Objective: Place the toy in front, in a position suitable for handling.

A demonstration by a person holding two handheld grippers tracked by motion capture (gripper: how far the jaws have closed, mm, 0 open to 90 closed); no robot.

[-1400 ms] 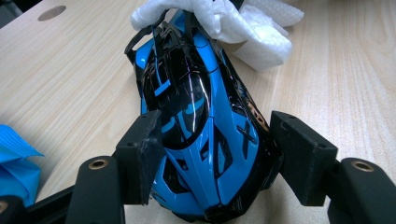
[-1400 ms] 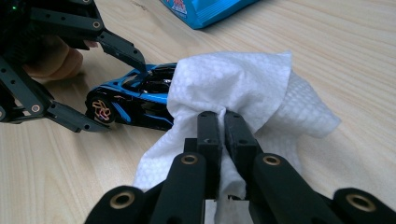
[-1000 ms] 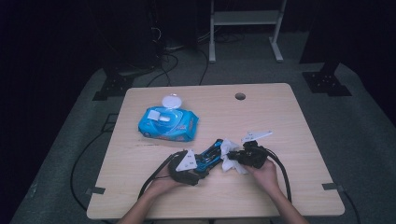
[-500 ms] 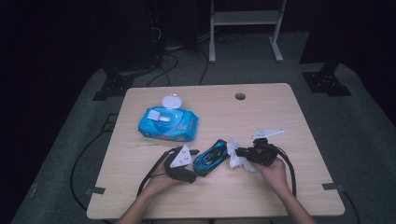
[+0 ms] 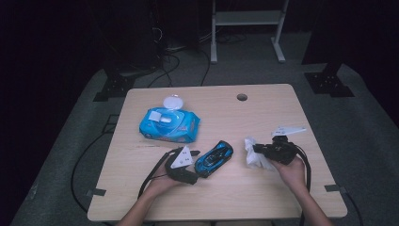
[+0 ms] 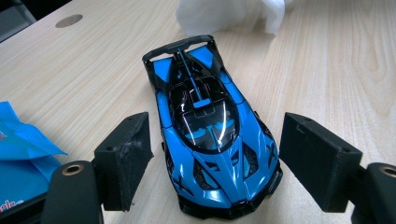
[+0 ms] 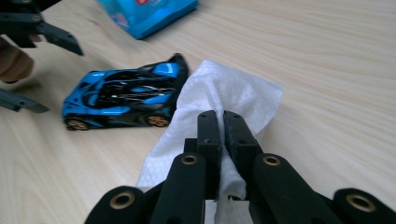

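A blue and black toy car [image 5: 214, 157] stands on the wooden table [image 5: 263, 108]. My left gripper [image 5: 197, 168] sits at its nose. In the left gripper view the car [image 6: 210, 130] lies between the two jaws of the left gripper [image 6: 219, 135], which have just been opening; a gap shows on each side, so it is open. To the right of the car, my right gripper [image 5: 256, 149] is shut on a crumpled white wipe [image 5: 254, 160]. The right gripper view shows its jaws [image 7: 219, 116] pinching the wipe [image 7: 233, 93], with the car [image 7: 123, 98] a little apart.
A blue packet of wet wipes [image 5: 169, 125] with its white lid flipped up lies at the back left of the table. A cable hole [image 5: 242, 97] is near the far edge. Cables trail from both grippers over the front edge.
My right gripper has carried the wipe to the right, away from the car. The left gripper's jaws have spread off the car's sides; the car rests on the table.
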